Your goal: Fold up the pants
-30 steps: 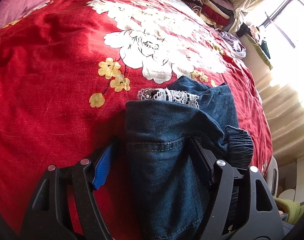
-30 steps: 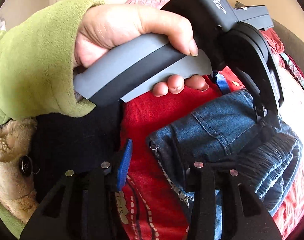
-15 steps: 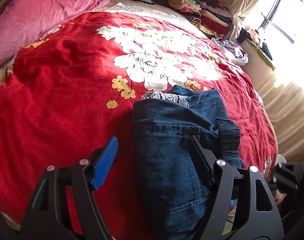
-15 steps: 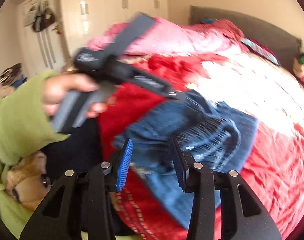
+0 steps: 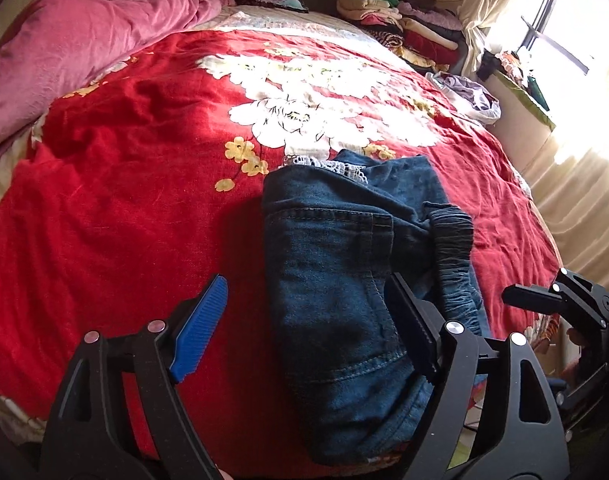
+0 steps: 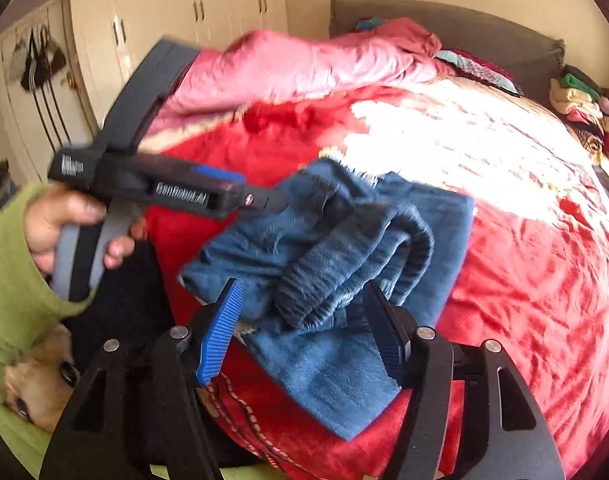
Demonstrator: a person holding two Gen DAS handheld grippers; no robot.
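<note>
Red floral bedspread (image 5: 116,208): folded denim pants (image 5: 344,280) near its edge. Left gripper (image 5: 304,328) and right gripper (image 6: 300,328), fingers wide, empty. Wardrobe (image 6: 176,28) shows in right view only; window (image 5: 564,28) in left only.

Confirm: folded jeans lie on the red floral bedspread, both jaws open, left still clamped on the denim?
Not clamped. The left wrist view shows the left gripper open, its jaws clear of the folded jeans on the red floral bedspread; right gripper also open.
</note>
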